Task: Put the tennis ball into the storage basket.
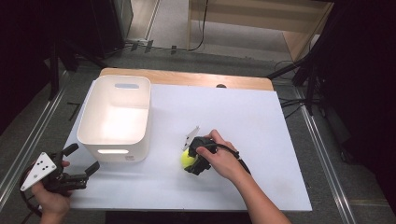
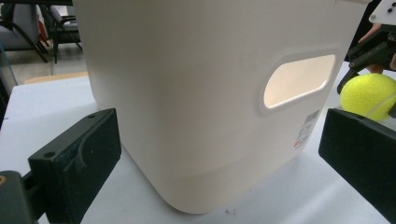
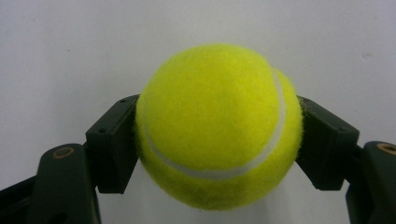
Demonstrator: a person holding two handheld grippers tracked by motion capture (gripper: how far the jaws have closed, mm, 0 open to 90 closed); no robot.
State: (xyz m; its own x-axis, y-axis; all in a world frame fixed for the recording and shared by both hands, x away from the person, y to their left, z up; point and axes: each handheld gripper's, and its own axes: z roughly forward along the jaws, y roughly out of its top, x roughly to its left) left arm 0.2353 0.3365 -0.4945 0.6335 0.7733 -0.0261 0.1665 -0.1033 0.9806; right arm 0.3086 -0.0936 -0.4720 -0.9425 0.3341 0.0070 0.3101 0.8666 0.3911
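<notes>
a yellow tennis ball sits between the two fingers of the right gripper, one finger pressed to each side of it, so the gripper is closed on the ball around its middle. in the right gripper view the ball bulges out past the finger pads toward the white worktop behind it; whether it touches the worktop cannot be told. in the high view the ball lies near the middle of the worktop, somewhat toward its near edge, with a hand wrapped over the gripper.

just beside it, toward the left edge, stands a white bin, upright and open at the top, with a handle slot in its near wall.

the left gripper is held at the near left corner of the worktop, its fingers spread wide with nothing between them. in the left gripper view the two fingers frame the bin's wall, apart from it, and the ball shows to the right of the bin.
</notes>
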